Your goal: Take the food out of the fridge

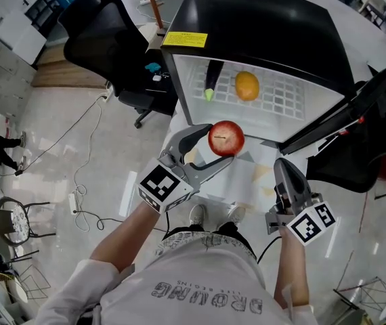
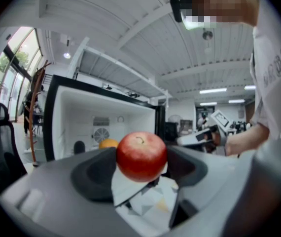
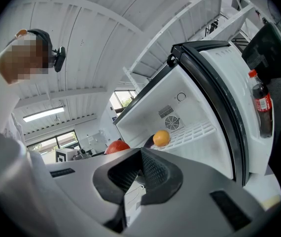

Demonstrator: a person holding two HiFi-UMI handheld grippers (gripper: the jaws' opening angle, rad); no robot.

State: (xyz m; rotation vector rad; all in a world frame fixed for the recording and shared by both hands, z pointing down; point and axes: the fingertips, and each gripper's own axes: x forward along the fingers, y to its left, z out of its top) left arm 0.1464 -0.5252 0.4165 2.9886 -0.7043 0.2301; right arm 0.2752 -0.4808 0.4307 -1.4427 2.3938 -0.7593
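Apple [image 1: 226,138], glossy and red, is sitting clamped between the jaws of the left gripper [image 1: 220,145], at six o'clock from the open black fridge [image 1: 261,26] and outside it. Jaws of the right gripper [image 1: 283,168] are pressing together, empty. Only its view is showing a red-labelled dark bottle [image 3: 262,102] in the fridge door [image 3: 273,53], print unreadable.

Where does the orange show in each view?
Head view: orange upper centre, on the white fridge shelf.
Left gripper view: centre, peeking out left of the apple.
Right gripper view: centre, on that shelf.
Shared landmark: the red apple, visible in all three.
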